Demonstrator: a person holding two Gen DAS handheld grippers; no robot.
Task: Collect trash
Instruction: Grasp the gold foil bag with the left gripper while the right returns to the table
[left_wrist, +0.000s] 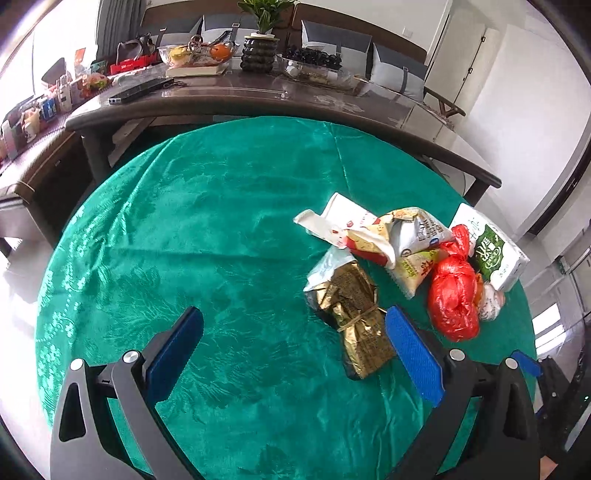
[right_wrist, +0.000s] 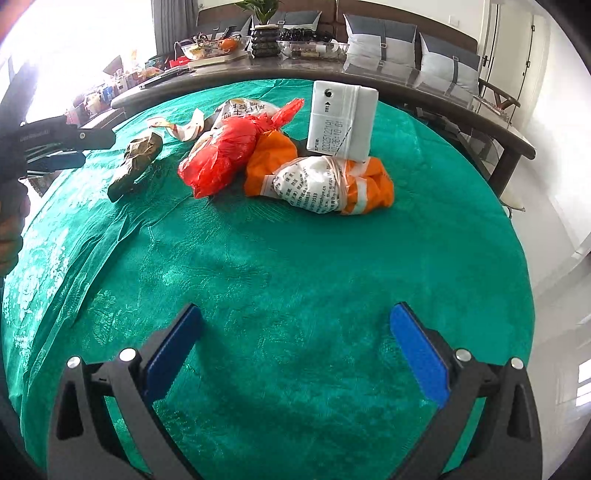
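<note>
The trash lies clustered right of centre in the left wrist view: a gold foil packet (left_wrist: 356, 317), a knotted red bag (left_wrist: 452, 295), torn wrappers (left_wrist: 373, 236) and a white milk carton (left_wrist: 491, 251), with an orange-and-white bundle (right_wrist: 325, 182) beside the red bag in the right wrist view. All sit loose on the green tablecloth (left_wrist: 221, 221), near its right edge, with broad bare cloth to the left. The left gripper (left_wrist: 293, 325) and right gripper (right_wrist: 295, 325) both hang spread wide and empty.

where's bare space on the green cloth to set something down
The near half of the green tablecloth is bare, from the right hand-held gripper up to the orange bag. Also bare: the whole stretch left of the gold packet, ahead of the left hand-held gripper. Crowded: the far right cluster around the red bag and white carton.
</note>
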